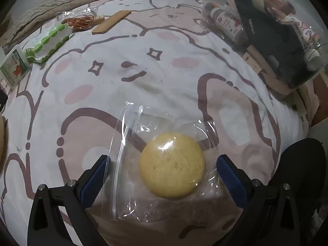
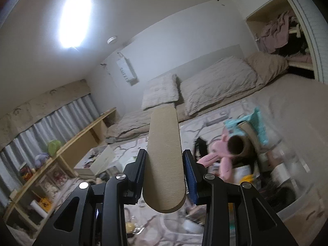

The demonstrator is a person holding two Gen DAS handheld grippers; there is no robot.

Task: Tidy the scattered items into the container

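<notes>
While the right gripper stays out of the left camera's sight, its own view shows it clamped on a flat tan board with rounded ends, pads pressing its two long edges. The board's long axis runs straight along the fingers, one end pointing away toward the pillows, the other hanging back under the camera. Beyond it, to the right, the clear container is smeared by blur; a pink item and a teal one show inside, but the rest is hard to make out.

The left gripper points steeply down at the patterned blanket, its jaws spread wide apart and touching nothing. Between them lies a round yellow disc sealed in a clear zip bag, flat on the blanket; being round, it points no way, and the bag's zip edge lies toward the far side. The bag's near edge is hard to trace. At upper right the container is cut off by the frame, holding bottles and a black object. Far left lie a wooden strip, copper wire and a green-and-white packet.
</notes>
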